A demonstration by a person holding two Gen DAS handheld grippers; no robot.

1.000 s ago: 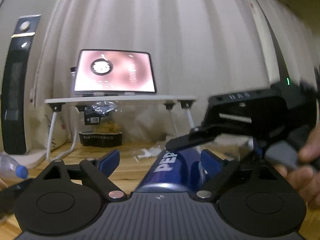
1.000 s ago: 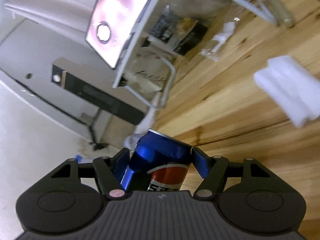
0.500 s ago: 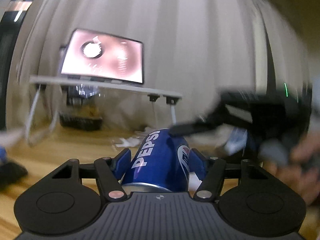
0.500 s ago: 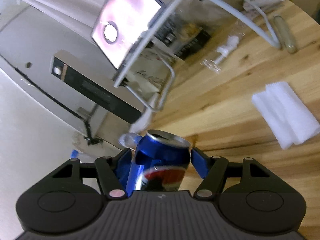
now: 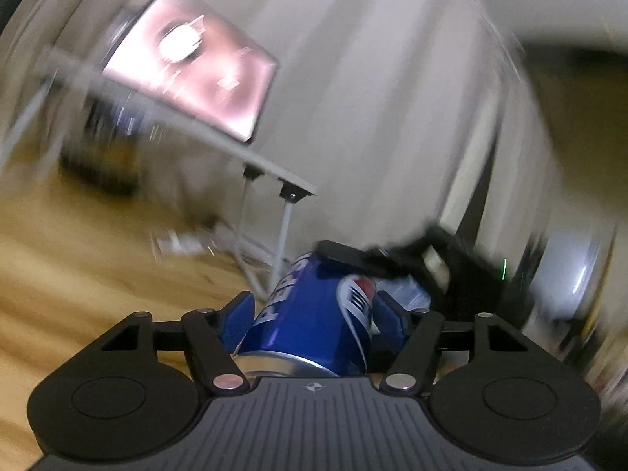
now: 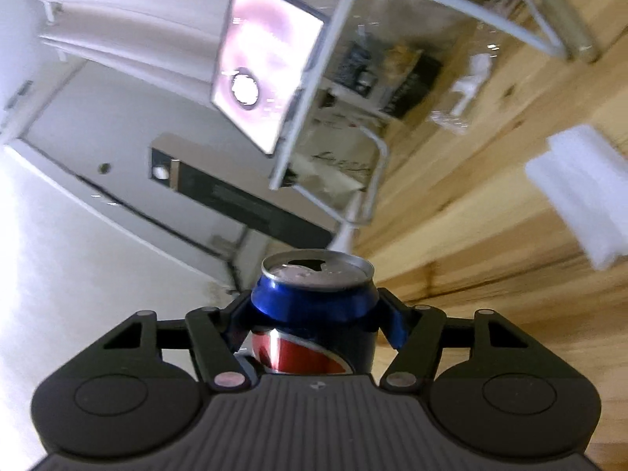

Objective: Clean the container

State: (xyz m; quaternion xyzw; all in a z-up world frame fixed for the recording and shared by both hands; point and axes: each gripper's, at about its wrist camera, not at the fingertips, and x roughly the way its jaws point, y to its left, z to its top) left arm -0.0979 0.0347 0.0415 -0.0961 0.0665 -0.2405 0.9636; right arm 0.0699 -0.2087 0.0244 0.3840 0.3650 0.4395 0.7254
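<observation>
1. Left hand-held gripper (image 5: 312,316): blue pads closed against both sides of the Pepsi can (image 5: 314,314), gripping near its base, can pointing forward and away from the camera.
2. Right hand-held gripper (image 6: 314,314): also closed on the same can (image 6: 314,306), pads on the blue wall just under the rim. Two-handed hold.
3. In the left view the right hand-held gripper (image 5: 376,259) came in from ahead-right, one black finger lying across the far end of the can.
4. Can top faced away from the right hand-held gripper; silver lid visible, mouth open.
5. Can was held in the air above the wooden worktop (image 6: 490,235), not touching it.
6. Ahead-right of the right hand-held gripper: folded white cloth (image 6: 581,188) lying on the worktop, well apart from the can.
7. Further ahead: small white folding table (image 6: 310,114) with a lit pink-screen tablet (image 6: 267,78) on it.
8. Left view heavily motion-blurred; background detail unreadable there.
</observation>
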